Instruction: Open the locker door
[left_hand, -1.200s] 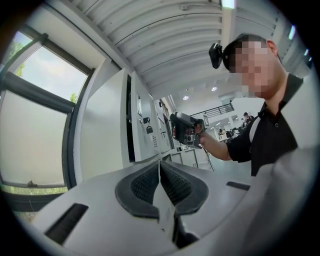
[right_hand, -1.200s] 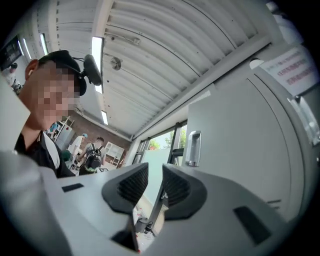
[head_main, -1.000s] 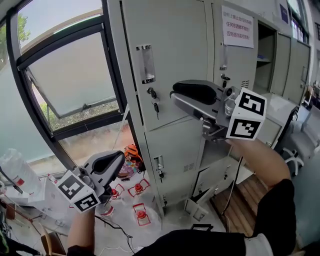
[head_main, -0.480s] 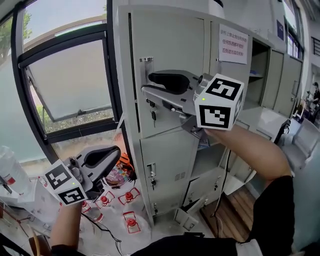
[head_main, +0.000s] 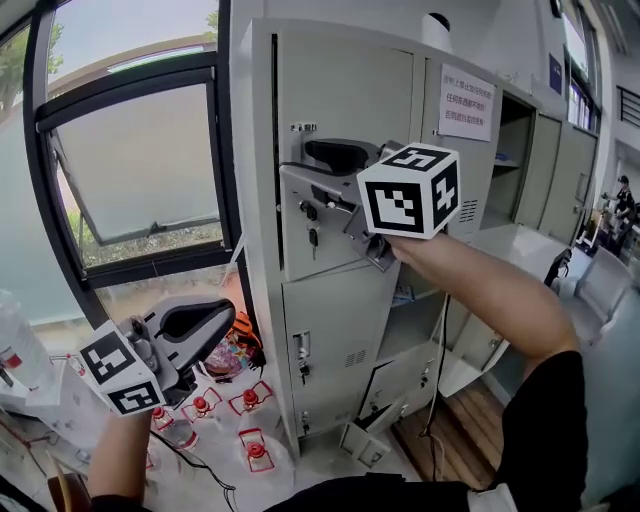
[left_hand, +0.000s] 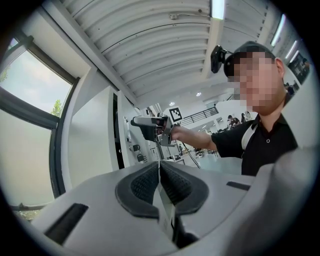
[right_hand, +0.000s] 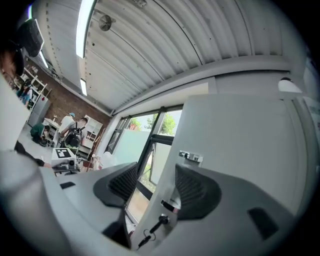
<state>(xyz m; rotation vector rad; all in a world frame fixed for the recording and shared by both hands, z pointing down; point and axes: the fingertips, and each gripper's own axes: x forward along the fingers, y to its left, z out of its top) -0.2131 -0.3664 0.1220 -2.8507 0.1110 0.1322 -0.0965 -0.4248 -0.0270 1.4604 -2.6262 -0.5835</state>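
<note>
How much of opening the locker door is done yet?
Done: nothing. The locker door looks shut, with its key in the lock. In hand: the right claw is up at the handle. Its jaws have just been opening, and the door's edge is between them, not gripped. The left claw is shut and low. Left: grip and pull the door open.

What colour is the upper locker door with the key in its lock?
The locker door is plain light grey; the head view shows it best.
</note>
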